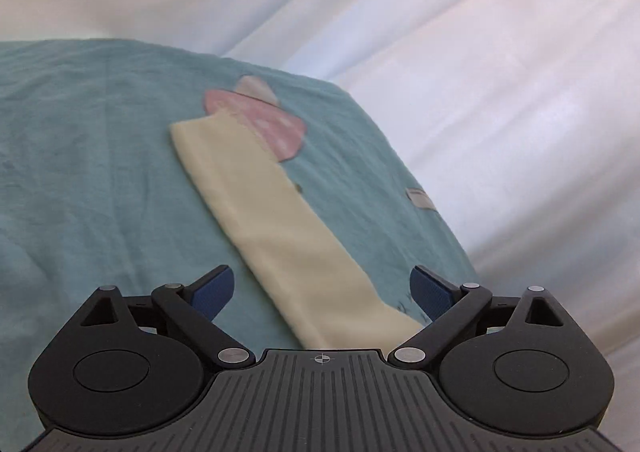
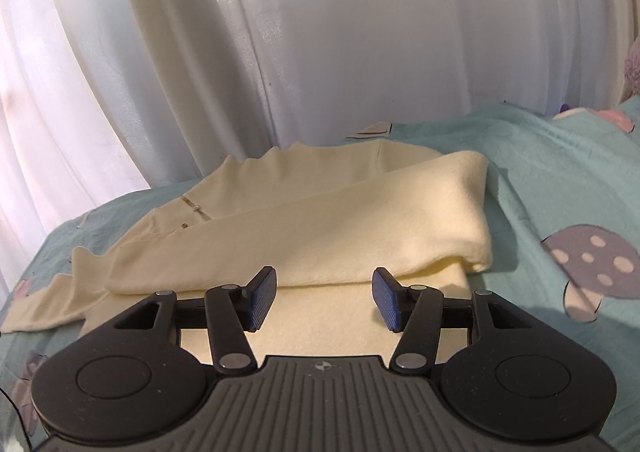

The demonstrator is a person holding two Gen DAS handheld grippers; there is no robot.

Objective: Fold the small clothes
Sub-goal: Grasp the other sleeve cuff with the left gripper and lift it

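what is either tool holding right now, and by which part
Nothing. The left tool is open above the pale yellow fleece sleeve; the right tool is open over the folded garment body.

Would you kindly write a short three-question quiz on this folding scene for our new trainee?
1. True or false: the right gripper is shut on the cream garment.
2. Which sleeve position fits the right wrist view? A) folded across the body B) hanging off the bed
3. Fill in: the cream sleeve lies on a ____ bedsheet.

Key: 1 false, its fingers are apart; 2 A; 3 teal.
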